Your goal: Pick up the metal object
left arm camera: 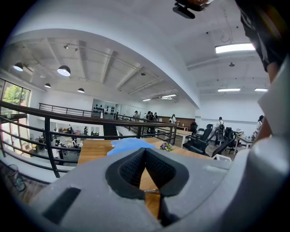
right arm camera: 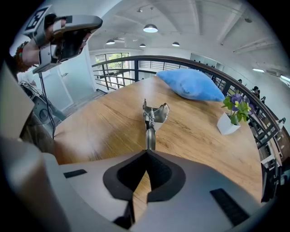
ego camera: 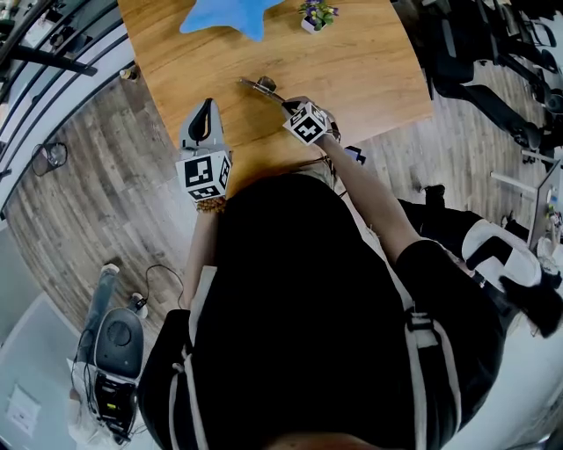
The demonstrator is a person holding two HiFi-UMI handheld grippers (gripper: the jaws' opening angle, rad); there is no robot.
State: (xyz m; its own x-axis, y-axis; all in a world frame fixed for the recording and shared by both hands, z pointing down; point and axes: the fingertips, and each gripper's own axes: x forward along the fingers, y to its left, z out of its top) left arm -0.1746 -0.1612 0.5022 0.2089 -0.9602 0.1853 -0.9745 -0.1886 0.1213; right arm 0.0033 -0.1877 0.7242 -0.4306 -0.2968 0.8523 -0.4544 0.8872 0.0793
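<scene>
The metal object [right arm camera: 152, 118] is a shiny scoop-like tool with a long handle. It juts forward from my right gripper [right arm camera: 147, 153], which is shut on the handle, and its head hangs just over the wooden table [right arm camera: 99, 122]. The head view shows the metal object [ego camera: 262, 87] above the table's near half, ahead of the right gripper [ego camera: 287, 105]. My left gripper [ego camera: 208, 105] is upright at the table's near left edge, shut with nothing in it. In its own view the left gripper [left arm camera: 145, 150] has its jaws pressed together. The right gripper view catches the left gripper [right arm camera: 68, 34] raised at upper left.
A blue star-shaped cushion [ego camera: 230, 16] lies at the table's far side, with a small potted plant [ego camera: 315, 15] to its right. A railing [right arm camera: 136, 68] runs beyond the table. Office chairs [ego camera: 493, 70] stand at the right, and a grey machine [ego camera: 114, 352] sits on the floor at lower left.
</scene>
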